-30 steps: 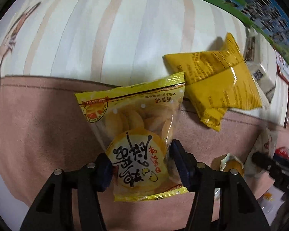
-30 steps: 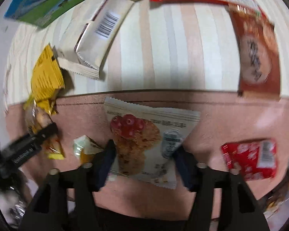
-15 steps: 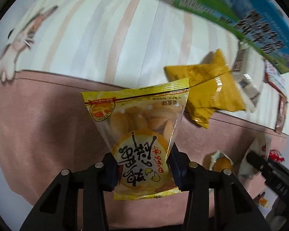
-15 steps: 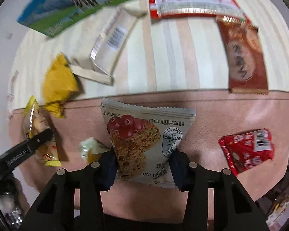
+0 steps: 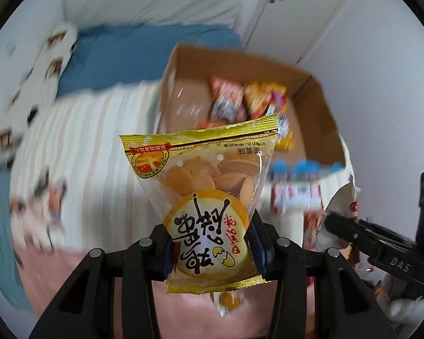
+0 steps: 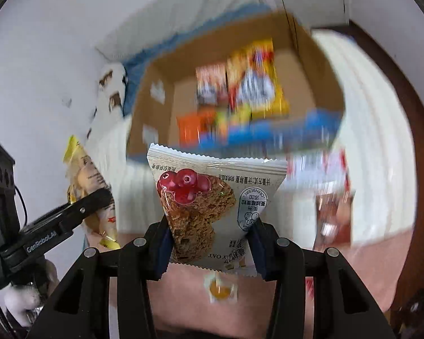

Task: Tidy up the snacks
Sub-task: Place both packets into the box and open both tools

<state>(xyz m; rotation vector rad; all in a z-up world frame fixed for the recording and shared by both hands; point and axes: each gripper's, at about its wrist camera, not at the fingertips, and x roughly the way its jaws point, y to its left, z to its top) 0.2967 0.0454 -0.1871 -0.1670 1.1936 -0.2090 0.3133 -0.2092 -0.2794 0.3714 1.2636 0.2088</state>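
While both my jaws were clamped, the left on the yellow biscuit bag (image 5: 209, 197) and the right on the cranberry oat pack (image 6: 212, 212), I held them aloft before the cardboard box (image 5: 319, 118). I judged this the carrying step. Next, each needed releasing above the box's opening.

A home bedroom. A bed (image 5: 79, 130) with a cream striped sheet fills the view; a blue blanket (image 5: 144, 53) and a white pillow (image 5: 155, 2) lie toward its head. A cat-print cloth (image 5: 45, 67) runs along the bed's left side. Plain white walls (image 5: 381, 65) rise behind the bed. On the bed sits an open cardboard box (image 5: 322, 110) of snack packs, with more packs (image 5: 294, 195) loose just beside it.
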